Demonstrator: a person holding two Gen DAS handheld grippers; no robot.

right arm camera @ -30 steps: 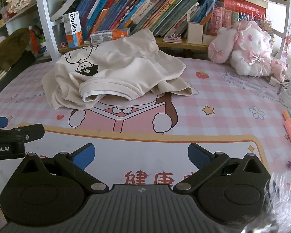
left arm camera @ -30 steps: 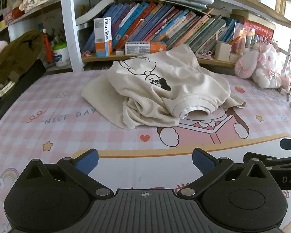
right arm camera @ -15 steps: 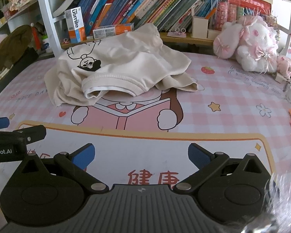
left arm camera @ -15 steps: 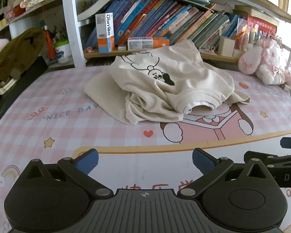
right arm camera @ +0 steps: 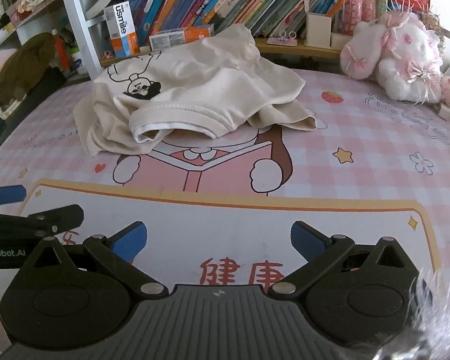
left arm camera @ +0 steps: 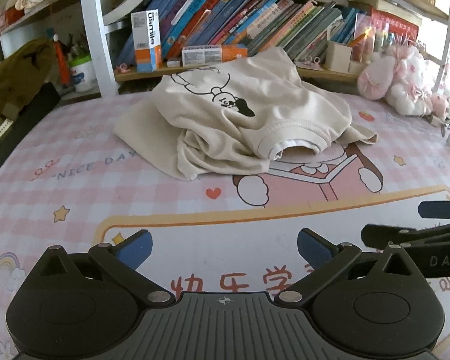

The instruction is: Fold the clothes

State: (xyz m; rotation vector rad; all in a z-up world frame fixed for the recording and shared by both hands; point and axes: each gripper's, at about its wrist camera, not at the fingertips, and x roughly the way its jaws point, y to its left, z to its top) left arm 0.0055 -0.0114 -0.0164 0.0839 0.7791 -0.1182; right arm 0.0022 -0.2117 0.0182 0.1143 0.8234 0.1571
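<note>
Item: cream T-shirt, printed with a cartoon figure, lying crumpled in a heap toward the far edge of the bench, its back part bunched up against the bookshelf. The ribbed collar faces the near edge; one loose flap trails toward the right. Not yet spread or folded; judged to be the very start of the task.

Item: left claw, spread wide and empty, hovering over the near edge of the bench, well apart from the shirt. Pointed at the heap's left half, probably to take that side.

Item: right claw, likewise spread and empty, level with the left one and just beside it, facing the collar. The paired stance suggests a two-handed lift to shake the shirt flat.

Item: patterned pink mat covering the bench; bare space in front of the heap, enough to lay the shirt out.

Item: pink plush toy, far right corner, clear of the work.
</note>
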